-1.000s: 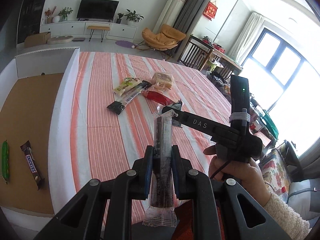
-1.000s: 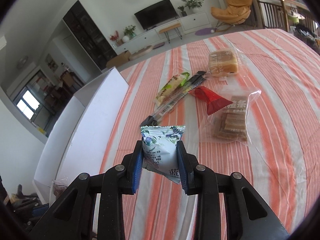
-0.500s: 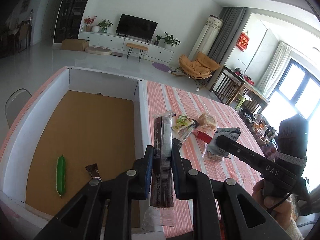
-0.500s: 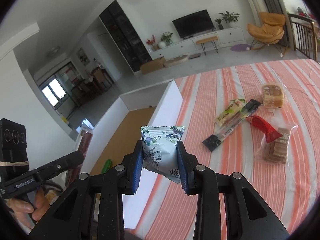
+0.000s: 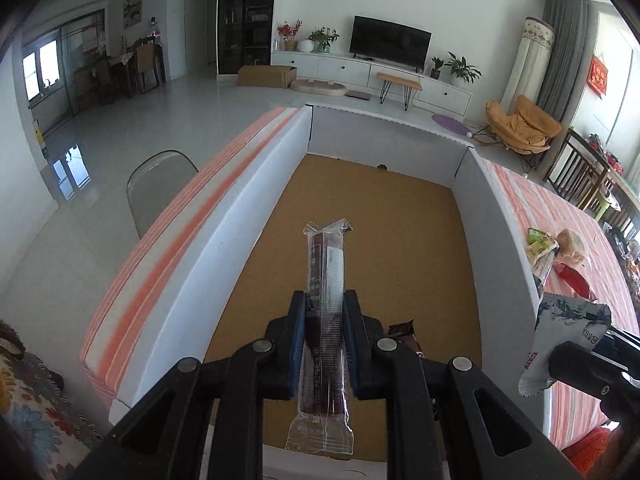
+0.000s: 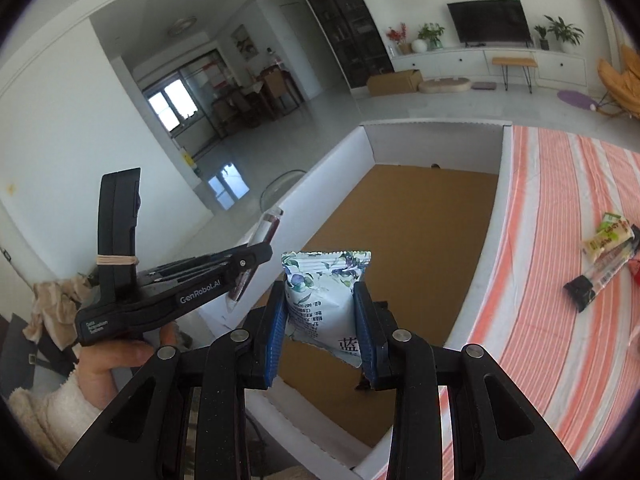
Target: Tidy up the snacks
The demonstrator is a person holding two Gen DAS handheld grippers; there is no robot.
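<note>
My left gripper point(image 5: 324, 300) is shut on a long dark snack bar point(image 5: 325, 280) in a clear wrapper. It hangs above the brown floor of the white box point(image 5: 224, 264). A chocolate bar point(image 5: 406, 334) lies in the box, mostly hidden behind my fingers. My right gripper point(image 6: 320, 292) has a white floral packet point(image 6: 324, 296) between its blue pads and its jaws are opening. The packet still sits against both pads over the box's near end point(image 6: 496, 216). The left gripper point(image 6: 256, 254) shows to the left of it, with the bar point(image 6: 266, 228) sticking up.
Several loose snacks lie on the striped tablecloth right of the box: a green packet point(image 6: 608, 236), a long dark bar point(image 6: 600, 270), a bun point(image 5: 572, 244) and a red packet point(image 5: 574, 280). A grey chair point(image 5: 160, 176) stands left of the table. A hand point(image 6: 116, 360) grips the left tool.
Both grippers have swung left from above the striped cloth to above the box. Each has kept its snack between its pads.
</note>
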